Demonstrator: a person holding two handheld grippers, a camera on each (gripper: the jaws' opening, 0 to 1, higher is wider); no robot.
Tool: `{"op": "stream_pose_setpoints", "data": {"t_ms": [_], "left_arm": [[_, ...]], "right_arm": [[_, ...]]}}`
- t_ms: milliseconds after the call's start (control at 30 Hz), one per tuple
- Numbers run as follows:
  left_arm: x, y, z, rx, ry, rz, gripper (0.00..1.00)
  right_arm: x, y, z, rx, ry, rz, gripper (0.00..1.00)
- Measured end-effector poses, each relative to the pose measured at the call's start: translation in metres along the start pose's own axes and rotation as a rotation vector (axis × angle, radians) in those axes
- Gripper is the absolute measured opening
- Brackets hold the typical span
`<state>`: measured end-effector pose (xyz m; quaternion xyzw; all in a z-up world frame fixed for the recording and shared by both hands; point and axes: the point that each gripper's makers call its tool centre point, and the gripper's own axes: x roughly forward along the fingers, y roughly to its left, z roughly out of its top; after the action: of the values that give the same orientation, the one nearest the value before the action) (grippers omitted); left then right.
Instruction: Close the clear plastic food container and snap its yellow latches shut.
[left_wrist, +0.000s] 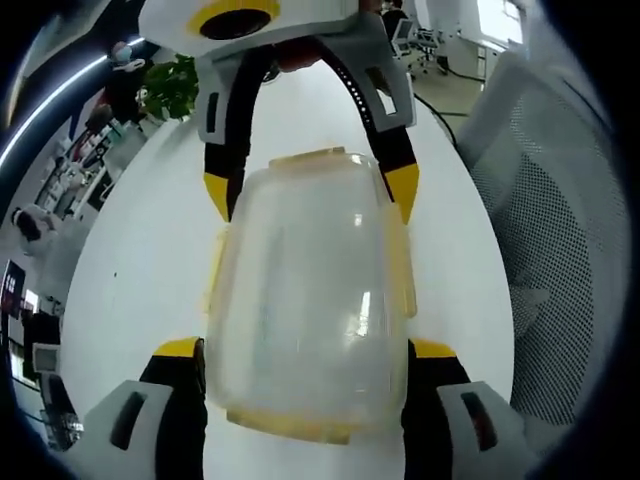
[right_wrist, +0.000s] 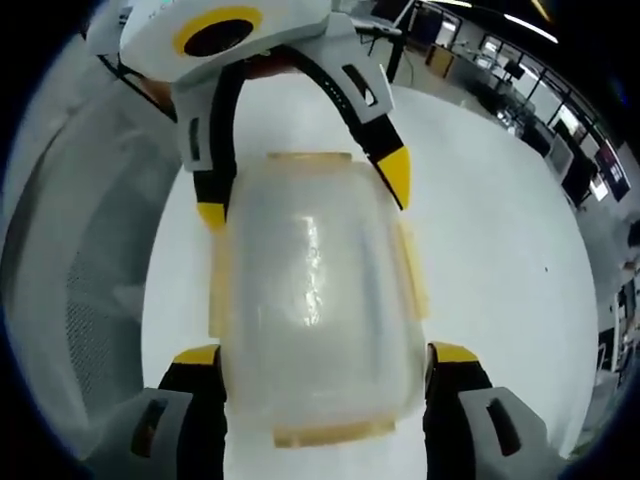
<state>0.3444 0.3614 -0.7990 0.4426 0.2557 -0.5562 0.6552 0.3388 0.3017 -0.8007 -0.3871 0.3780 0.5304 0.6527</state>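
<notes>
The clear plastic food container lies on a white table with its lid on and pale yellow latches along its sides and ends. My left gripper has its yellow-tipped jaws pressed against the container's two long sides at the near end. My right gripper reaches in from the far side and straddles the opposite end. In the right gripper view the same container sits between my right gripper's jaws, with the left gripper across from it. A side latch flares outward.
The white table spreads to the left. A grey mesh chair back stands close at the right, also seen as the mesh chair. A green plant and office desks lie far off.
</notes>
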Motion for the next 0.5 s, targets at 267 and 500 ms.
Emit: {"op": "stream_pose_setpoints", "data": {"t_ms": [267, 500], "left_arm": [[-0.004, -0.002, -0.007, -0.003, 0.004, 0.006, 0.81], [-0.006, -0.002, -0.011, -0.007, 0.005, 0.01, 0.81]], "right_arm": [[0.004, 0.003, 0.007, -0.007, -0.001, 0.004, 0.82], [0.007, 0.003, 0.013, -0.012, 0.0, 0.008, 0.83]]}}
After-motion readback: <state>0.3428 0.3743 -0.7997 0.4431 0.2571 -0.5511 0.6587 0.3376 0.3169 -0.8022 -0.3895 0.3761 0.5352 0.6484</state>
